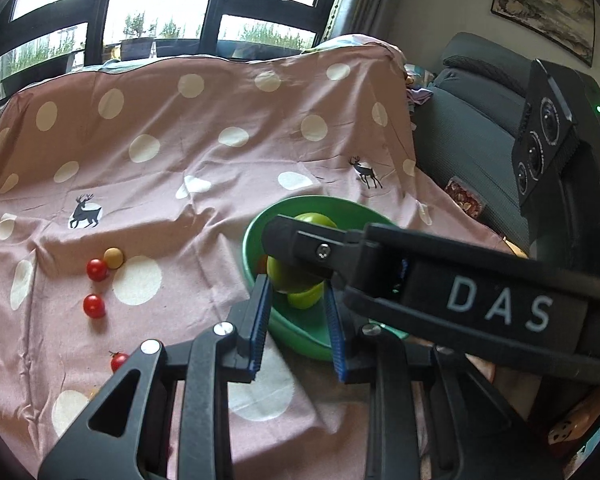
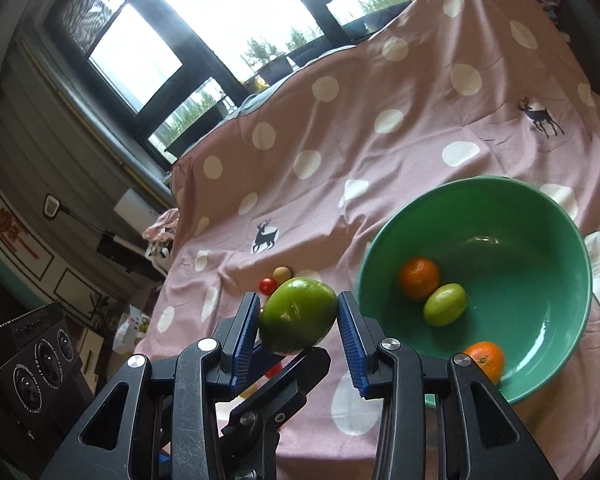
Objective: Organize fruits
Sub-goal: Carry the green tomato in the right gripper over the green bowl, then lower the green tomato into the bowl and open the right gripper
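A green fruit (image 2: 298,314), long axis crosswise, sits clamped in the right gripper's (image 2: 298,322) jaws beside the bowl (image 2: 540,216); the left gripper's (image 1: 296,322) jaws are closed, empty.

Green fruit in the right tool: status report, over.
Right tool shut on green fruit, short of the green bowl. Left tool shut, empty, crossing close beneath the fruit.

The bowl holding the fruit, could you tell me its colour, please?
Green; the bowl shows best in the right wrist view.
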Motion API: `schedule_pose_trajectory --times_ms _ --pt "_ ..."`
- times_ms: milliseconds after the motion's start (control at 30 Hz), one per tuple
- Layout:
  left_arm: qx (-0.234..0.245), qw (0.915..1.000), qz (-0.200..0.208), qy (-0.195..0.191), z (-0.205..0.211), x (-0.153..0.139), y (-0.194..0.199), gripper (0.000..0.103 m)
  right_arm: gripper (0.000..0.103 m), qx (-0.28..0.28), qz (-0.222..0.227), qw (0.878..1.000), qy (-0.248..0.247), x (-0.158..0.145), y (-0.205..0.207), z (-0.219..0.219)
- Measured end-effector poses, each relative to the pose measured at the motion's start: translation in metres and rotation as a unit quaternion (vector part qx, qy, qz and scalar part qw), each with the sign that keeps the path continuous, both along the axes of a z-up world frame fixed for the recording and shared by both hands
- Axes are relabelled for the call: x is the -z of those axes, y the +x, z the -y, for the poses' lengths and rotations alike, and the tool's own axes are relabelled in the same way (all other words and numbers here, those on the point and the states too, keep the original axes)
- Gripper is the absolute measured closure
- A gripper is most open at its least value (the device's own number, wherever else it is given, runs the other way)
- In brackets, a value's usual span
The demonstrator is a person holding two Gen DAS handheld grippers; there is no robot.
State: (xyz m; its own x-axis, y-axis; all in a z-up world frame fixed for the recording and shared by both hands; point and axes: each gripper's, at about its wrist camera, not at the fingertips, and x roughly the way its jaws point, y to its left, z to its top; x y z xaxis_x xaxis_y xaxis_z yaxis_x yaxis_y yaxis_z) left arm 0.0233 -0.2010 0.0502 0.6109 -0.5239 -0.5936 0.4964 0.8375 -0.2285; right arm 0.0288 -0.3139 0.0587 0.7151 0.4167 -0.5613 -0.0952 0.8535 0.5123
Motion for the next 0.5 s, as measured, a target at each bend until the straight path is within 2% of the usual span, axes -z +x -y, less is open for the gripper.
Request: schedule_pose_trajectory --times_ms 333,500 --pt "0.043 0.9983 -0.034 -0.019 0.047 0.011 0.016 0.077 0.061 0.046 -0.014 0.998 0.032 0.009 -0.003 0.053" --pt "0.053 0.9968 -0.056 -0.023 0.062 0.020 0.023 0.077 0.061 0.063 -0.031 0.997 0.030 0.017 -0.001 0.069"
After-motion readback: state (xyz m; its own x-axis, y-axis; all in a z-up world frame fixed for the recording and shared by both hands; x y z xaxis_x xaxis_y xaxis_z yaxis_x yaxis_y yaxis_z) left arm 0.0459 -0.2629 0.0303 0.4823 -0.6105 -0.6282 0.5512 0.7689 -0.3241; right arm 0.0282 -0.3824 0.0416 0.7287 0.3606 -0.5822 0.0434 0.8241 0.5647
